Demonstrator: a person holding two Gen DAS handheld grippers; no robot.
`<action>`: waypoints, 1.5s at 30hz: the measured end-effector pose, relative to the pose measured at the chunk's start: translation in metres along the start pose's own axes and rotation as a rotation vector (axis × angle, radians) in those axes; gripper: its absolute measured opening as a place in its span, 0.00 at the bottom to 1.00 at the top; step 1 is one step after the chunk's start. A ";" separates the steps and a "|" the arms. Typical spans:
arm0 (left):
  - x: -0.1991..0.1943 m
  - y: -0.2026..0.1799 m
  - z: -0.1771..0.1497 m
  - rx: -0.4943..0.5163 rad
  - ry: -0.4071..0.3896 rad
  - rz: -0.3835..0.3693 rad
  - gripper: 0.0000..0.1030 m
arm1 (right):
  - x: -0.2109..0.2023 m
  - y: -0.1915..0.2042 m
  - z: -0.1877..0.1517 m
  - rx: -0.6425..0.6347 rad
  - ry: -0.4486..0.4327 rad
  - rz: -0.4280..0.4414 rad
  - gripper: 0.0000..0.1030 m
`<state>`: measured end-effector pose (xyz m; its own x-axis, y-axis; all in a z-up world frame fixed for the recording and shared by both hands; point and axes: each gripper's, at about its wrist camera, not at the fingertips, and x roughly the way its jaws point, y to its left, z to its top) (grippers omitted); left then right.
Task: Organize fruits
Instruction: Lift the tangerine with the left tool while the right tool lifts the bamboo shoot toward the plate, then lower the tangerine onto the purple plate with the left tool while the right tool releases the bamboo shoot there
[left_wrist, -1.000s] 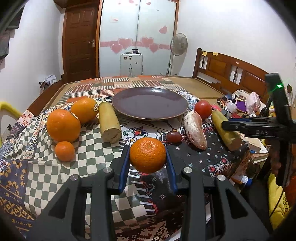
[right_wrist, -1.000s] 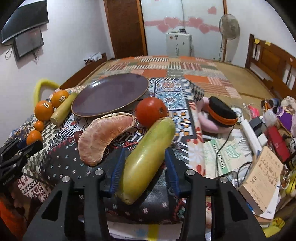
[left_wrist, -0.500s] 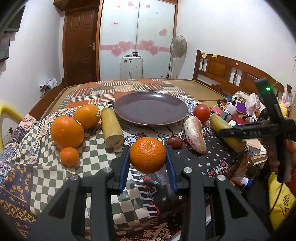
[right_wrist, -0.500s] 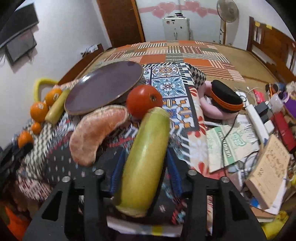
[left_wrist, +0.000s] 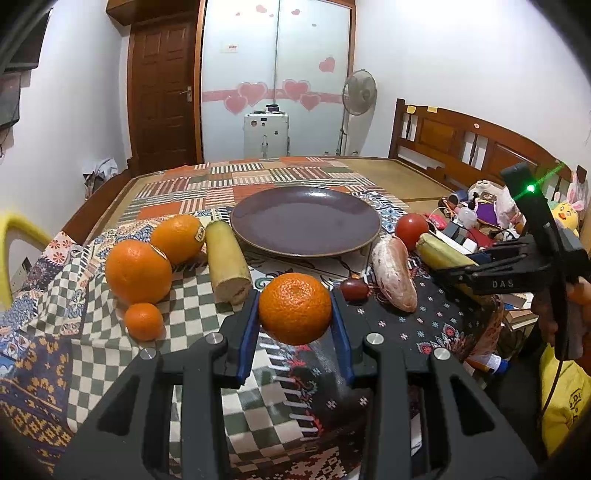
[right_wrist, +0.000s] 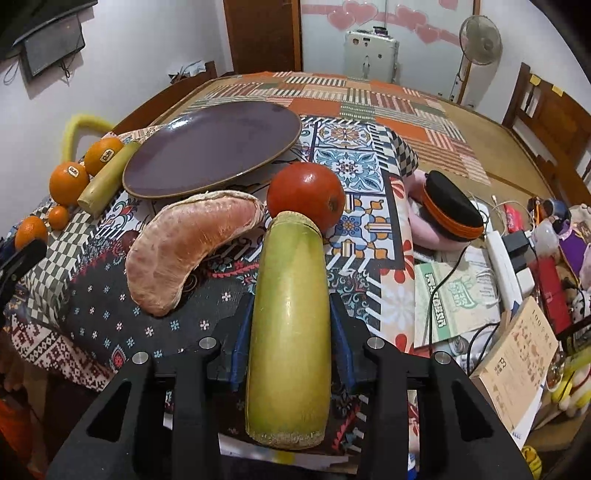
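Closing right tongs (right_wrist: 291, 332) now clamp the sugarcane piece (right_wrist: 290, 328) between them.

A small orange mandarin (left_wrist: 294, 308) sat clamped between blue pads, lifted off the cloth. A yellow-green cane piece (right_wrist: 289, 332) with cut ends lay lengthwise between other pads. A peeled pomelo segment (right_wrist: 188, 247), a red tomato (right_wrist: 306, 193), three oranges (left_wrist: 138, 270) and another cane piece (left_wrist: 225, 266) ringed the bare purple plate (left_wrist: 306, 221).
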<state>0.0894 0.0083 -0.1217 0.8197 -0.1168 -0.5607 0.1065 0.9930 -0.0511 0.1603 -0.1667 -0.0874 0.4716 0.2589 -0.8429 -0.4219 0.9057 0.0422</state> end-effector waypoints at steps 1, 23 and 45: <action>0.001 0.001 0.002 -0.001 0.000 0.002 0.35 | -0.001 0.001 -0.001 -0.002 -0.006 0.005 0.34; 0.026 0.011 0.091 0.046 -0.096 0.052 0.35 | -0.043 0.032 0.072 -0.048 -0.312 0.097 0.34; 0.113 0.027 0.132 0.049 -0.013 0.120 0.35 | 0.026 0.029 0.137 -0.075 -0.251 0.058 0.34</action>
<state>0.2586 0.0194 -0.0775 0.8357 0.0022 -0.5492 0.0344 0.9978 0.0563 0.2663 -0.0877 -0.0349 0.6180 0.3933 -0.6807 -0.5059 0.8617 0.0386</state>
